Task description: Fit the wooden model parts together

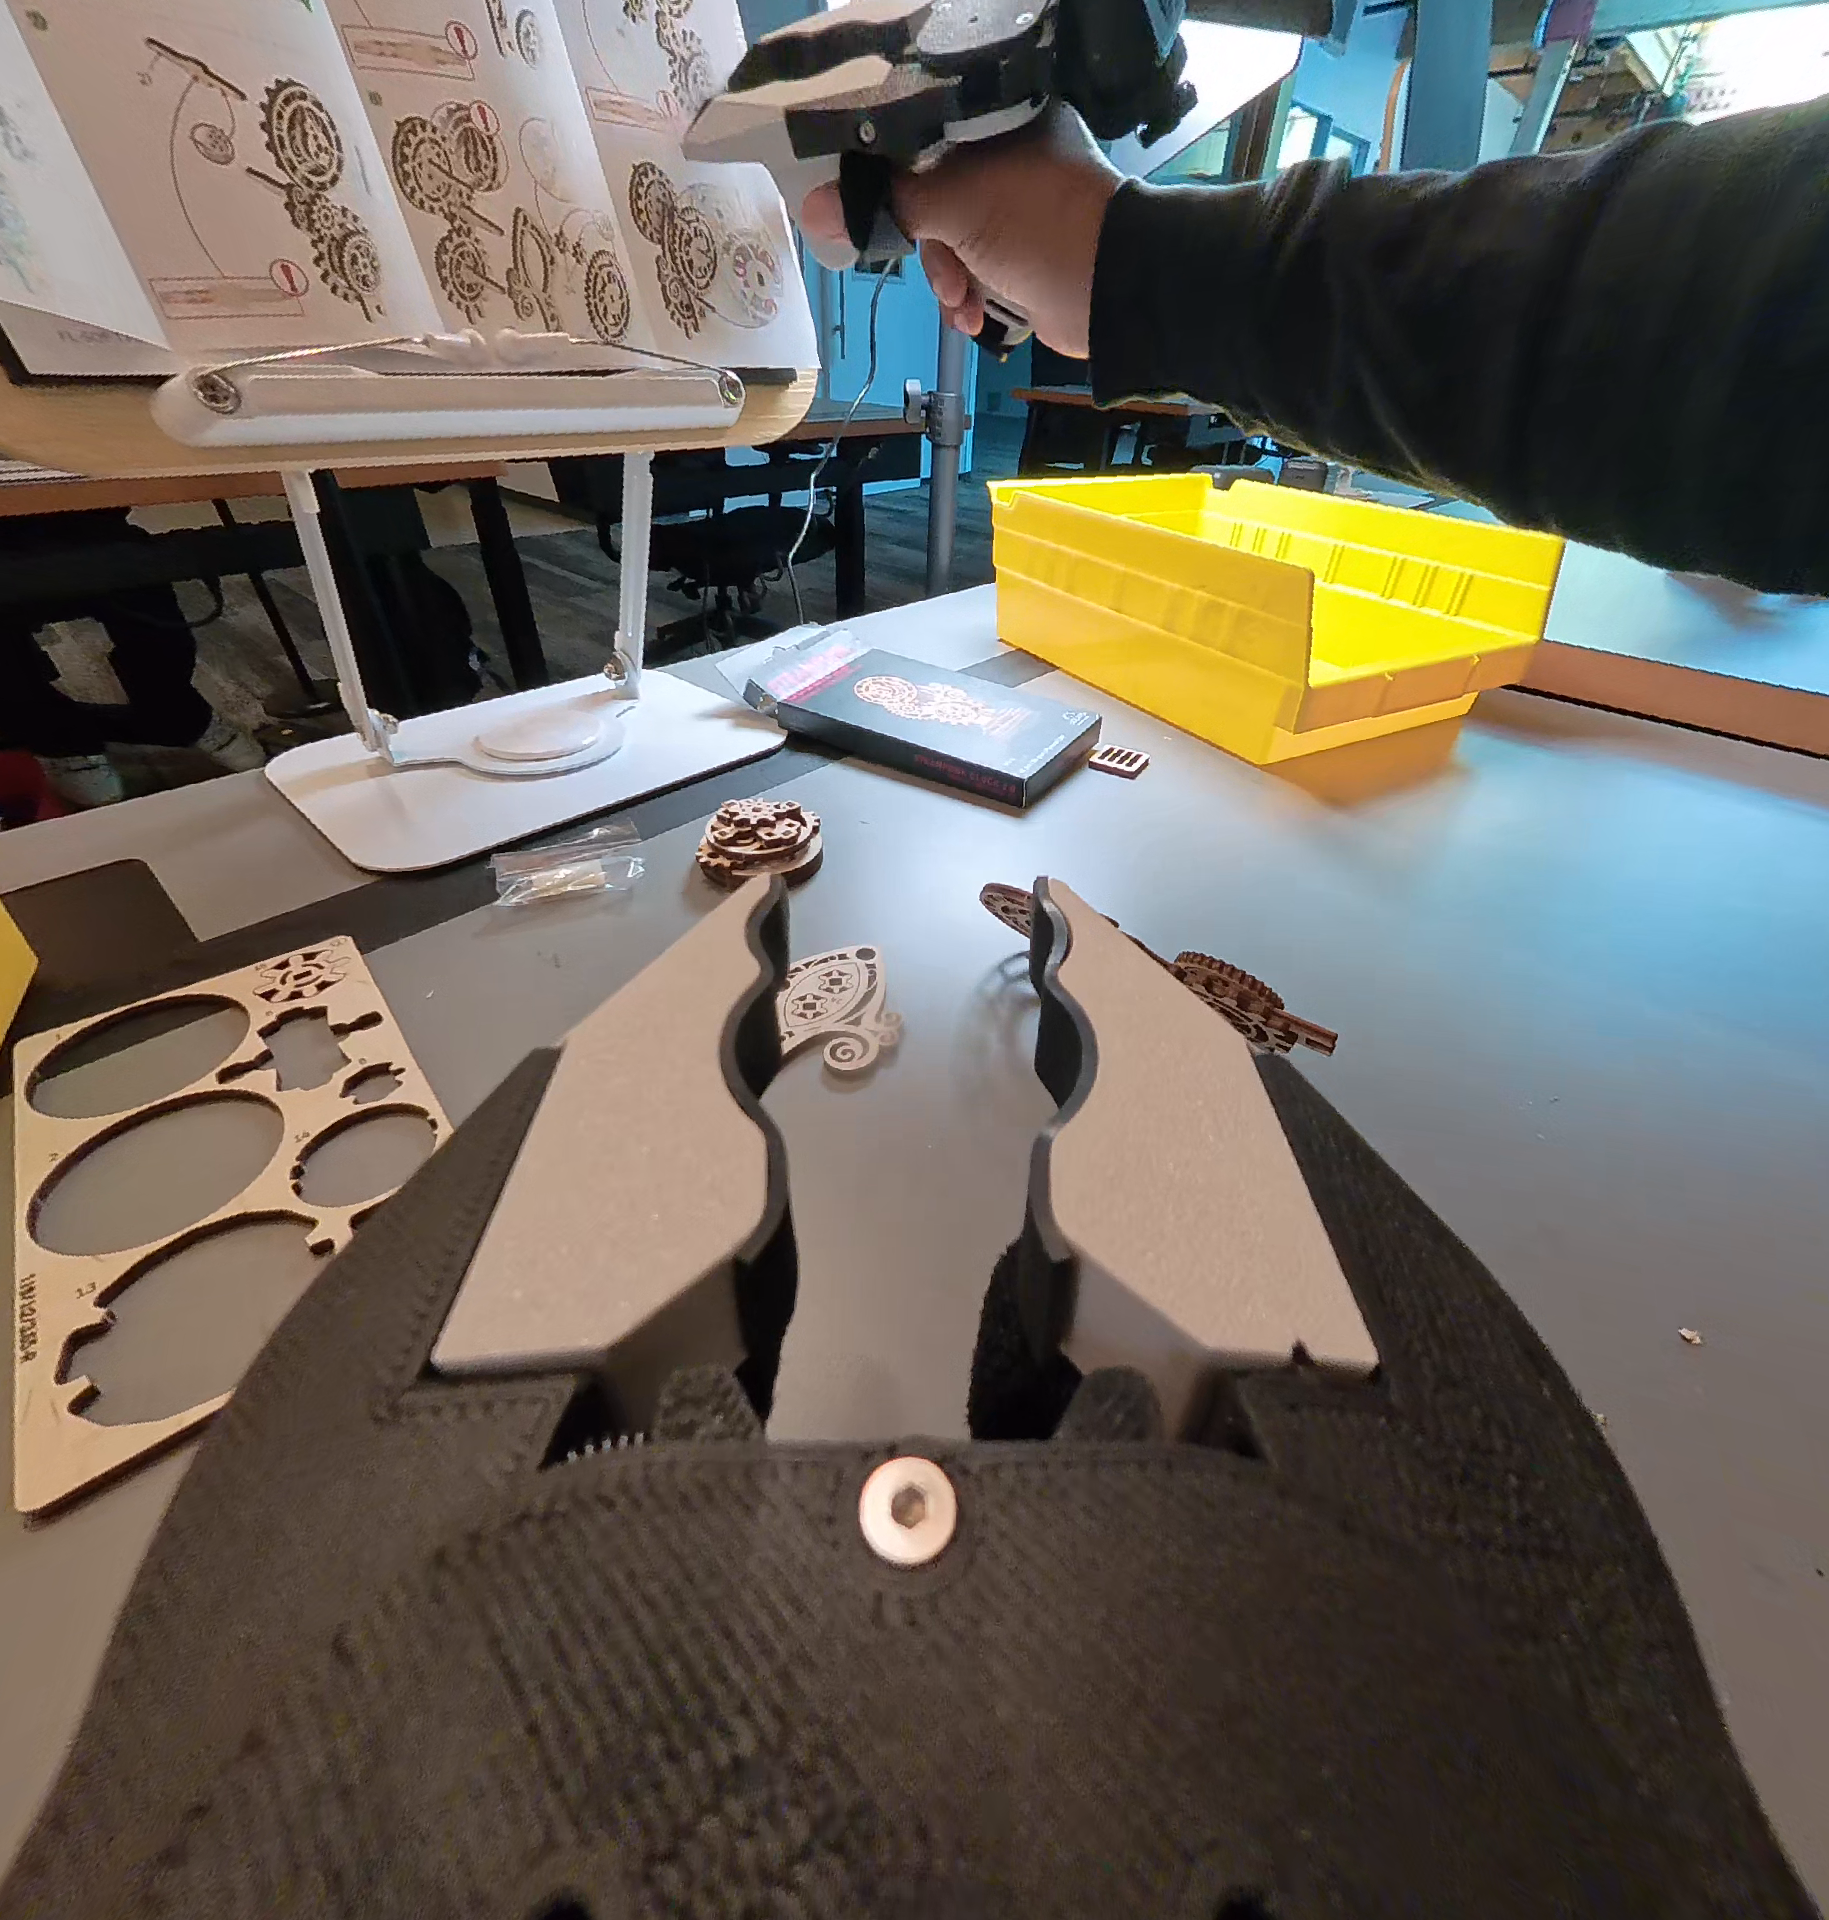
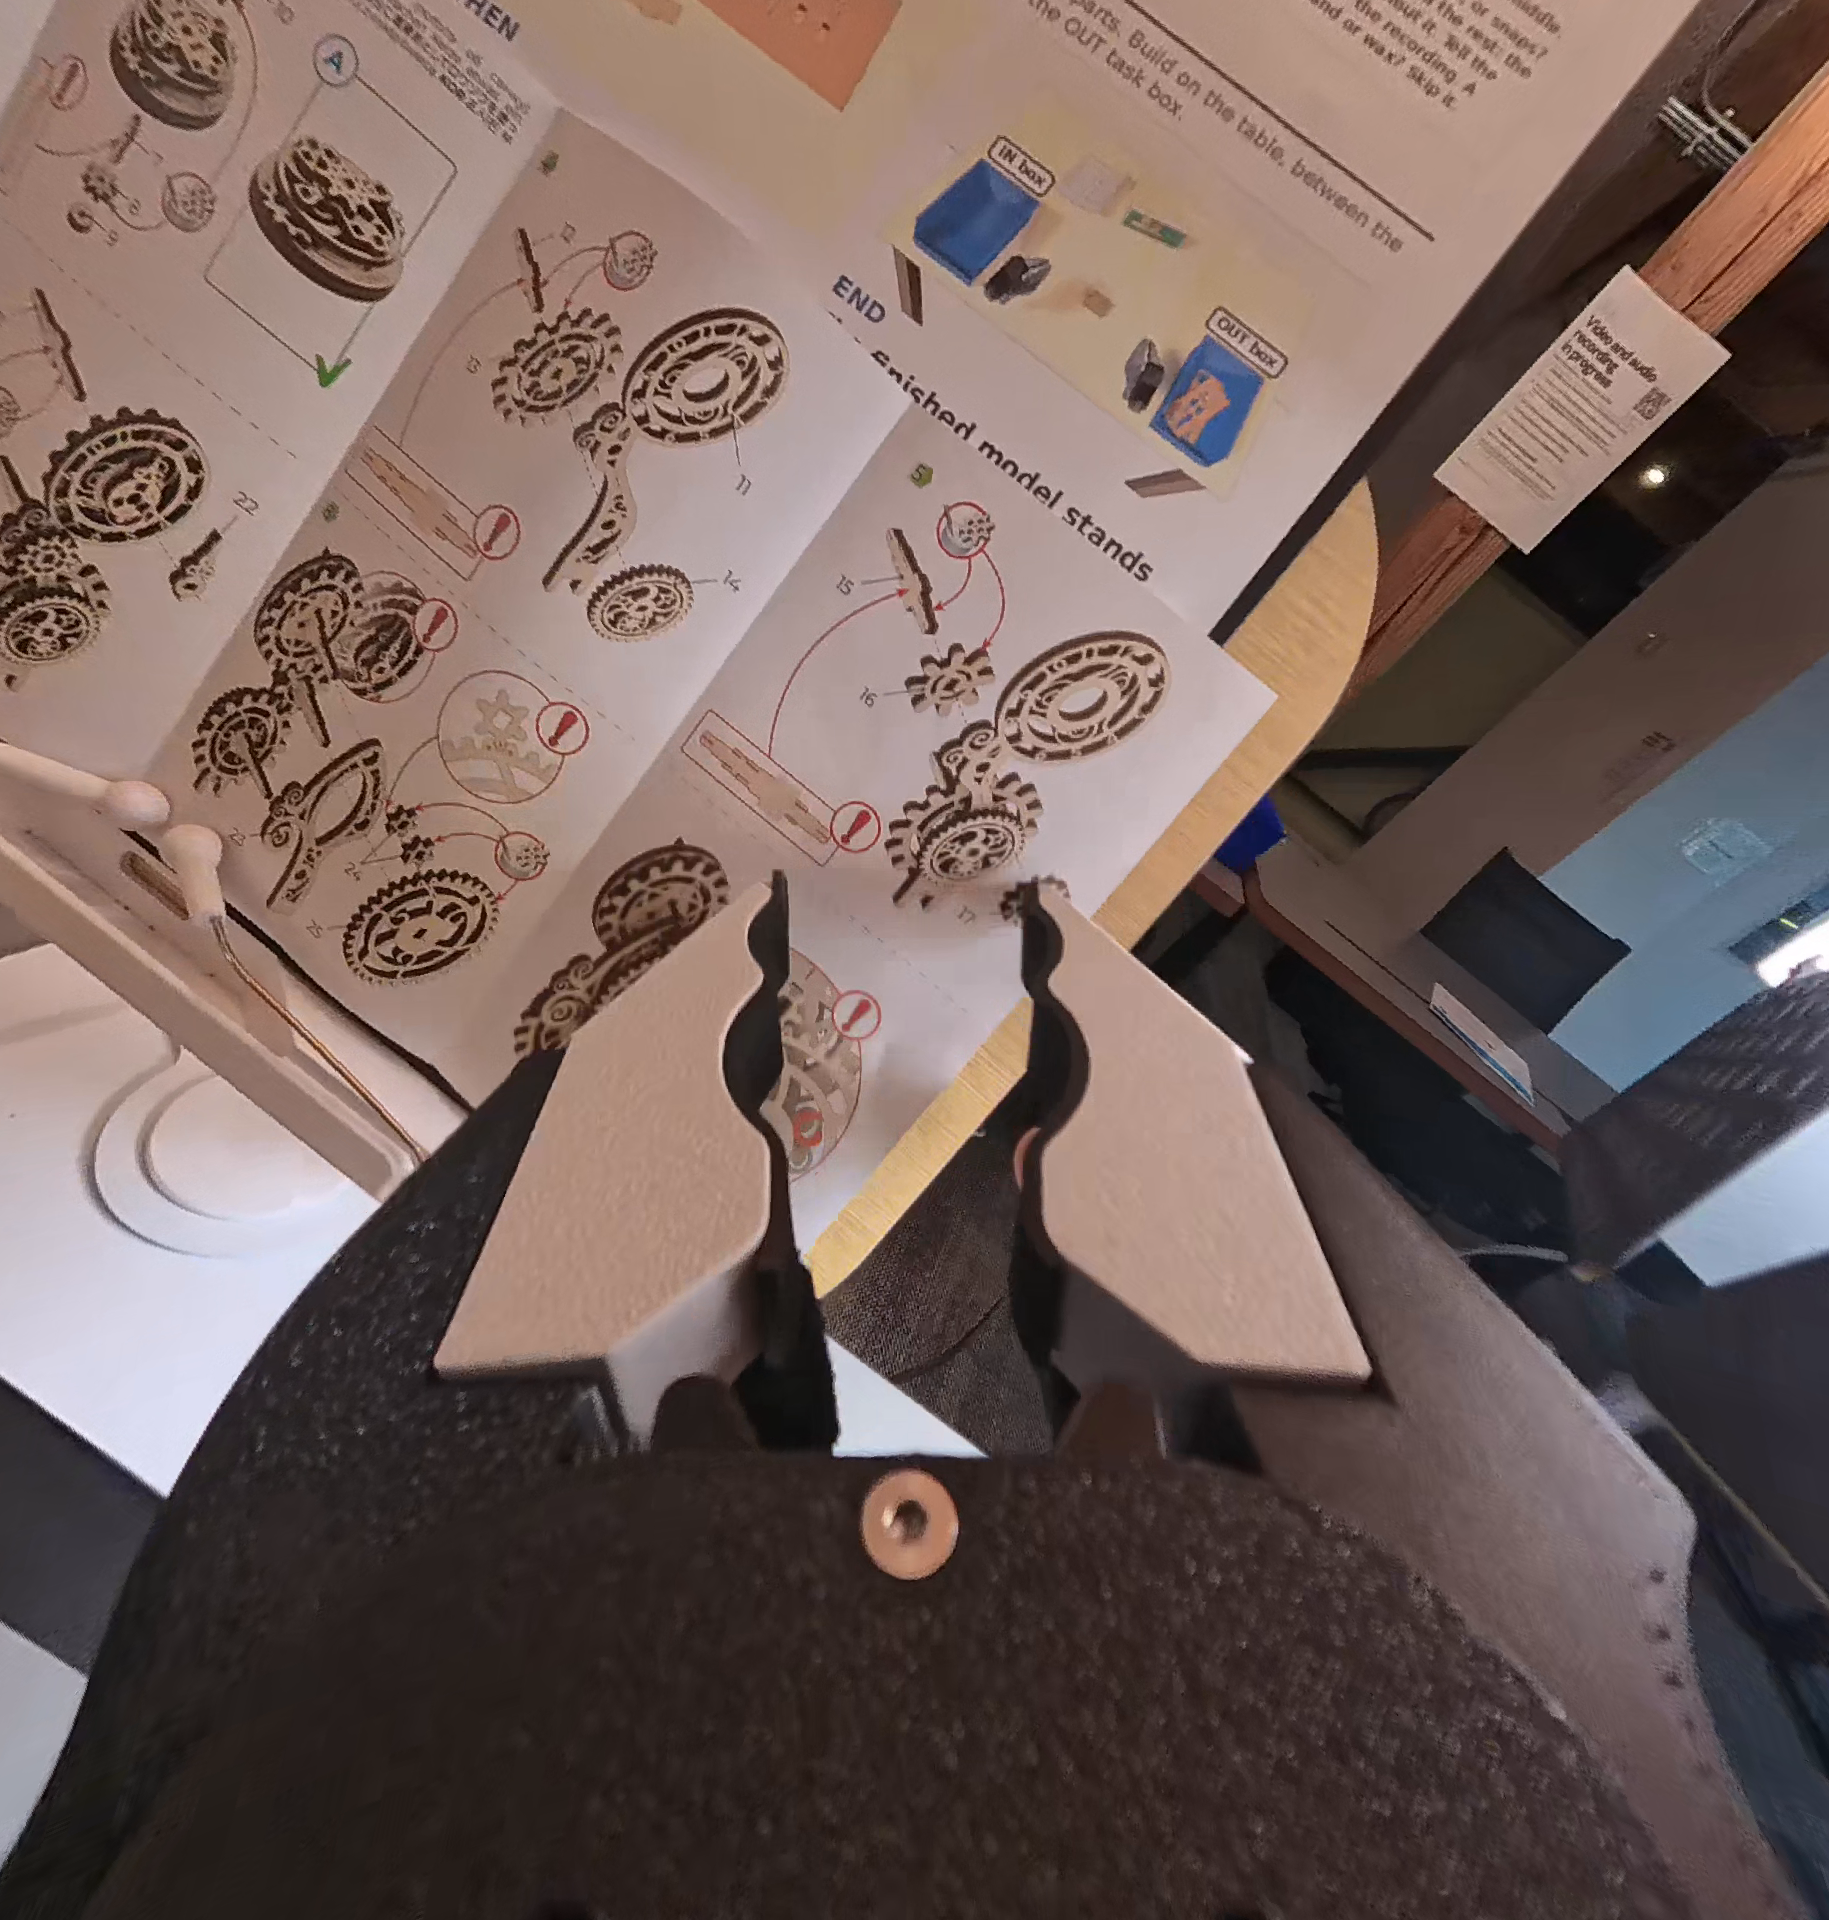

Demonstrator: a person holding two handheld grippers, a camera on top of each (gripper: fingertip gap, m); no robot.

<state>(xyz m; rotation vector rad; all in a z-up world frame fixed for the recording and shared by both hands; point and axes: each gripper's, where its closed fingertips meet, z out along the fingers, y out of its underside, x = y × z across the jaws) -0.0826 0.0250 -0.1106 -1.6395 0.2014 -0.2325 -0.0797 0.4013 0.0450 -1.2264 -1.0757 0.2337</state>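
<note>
A flat, pale, leaf-shaped wooden part with cut-out stars (image 1: pixel 837 1006) is seen lying on the grey desk (image 1: pixel 1512 1039), framed between the parted fingers of the left gripper (image 1: pixel 910 904), which are held apart above it with nothing gripped. A dark brown geared wooden assembly (image 1: pixel 1237 997) lies just to the right, partly hidden behind the right-hand finger. A small round stack of brown wooden gears (image 1: pixel 759 842) rests farther back, beside a clear plastic bag of small pieces (image 1: pixel 567 873). An emptied plywood sheet with oval cut-outs (image 1: pixel 203 1195) lies to the left. Beyond are a black flat box (image 1: pixel 936 732), a small brown slotted piece (image 1: pixel 1118 761) and a yellow plastic bin (image 1: pixel 1274 613). The right gripper (image 2: pixel 905 904) is held raised before the printed instruction sheets (image 2: pixel 598 499) on a white stand (image 1: pixel 505 774), its fingers apart and empty.
</note>
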